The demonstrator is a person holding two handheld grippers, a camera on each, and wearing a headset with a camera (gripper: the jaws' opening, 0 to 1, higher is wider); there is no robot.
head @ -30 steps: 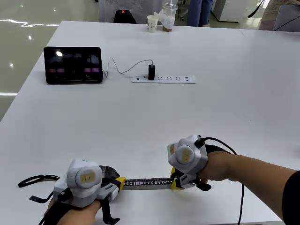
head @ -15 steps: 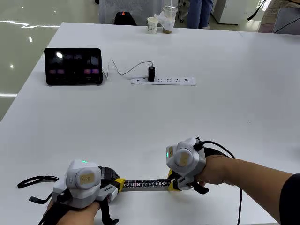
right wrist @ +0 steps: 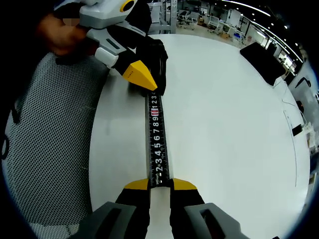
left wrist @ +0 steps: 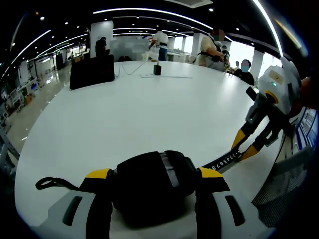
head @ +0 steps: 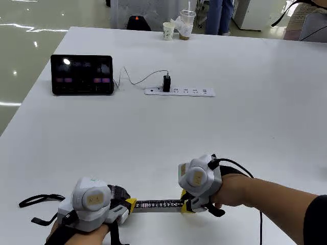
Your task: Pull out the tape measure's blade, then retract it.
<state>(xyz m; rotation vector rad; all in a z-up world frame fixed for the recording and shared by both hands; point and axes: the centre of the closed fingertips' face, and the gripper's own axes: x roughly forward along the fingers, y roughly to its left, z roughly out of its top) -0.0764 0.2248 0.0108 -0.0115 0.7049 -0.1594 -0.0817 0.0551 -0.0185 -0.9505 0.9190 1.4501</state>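
Note:
A black tape measure case [left wrist: 152,181] sits on the white table, and my left gripper [left wrist: 154,174] is shut on it with its yellow-tipped jaws on both sides. In the head view the case [head: 120,194] lies near the table's front edge, with the left gripper [head: 125,206] around it. A short stretch of blade [head: 158,205] runs right from the case to my right gripper [head: 185,206]. In the right gripper view the blade [right wrist: 155,139] shows numbers up to about ten, and the right gripper [right wrist: 159,185] is shut on its tip. The blade [left wrist: 224,162] lies low over the table.
A black tablet [head: 82,74] stands at the back left, wired to a power strip [head: 179,92] with a charger. Cups [head: 168,29] stand at the far edge. The case's black strap [head: 41,198] trails left. The table's front edge is close to both grippers.
My right gripper has moved left toward the left gripper, and the stretch of blade between them is shorter. The left gripper has stayed on the case.

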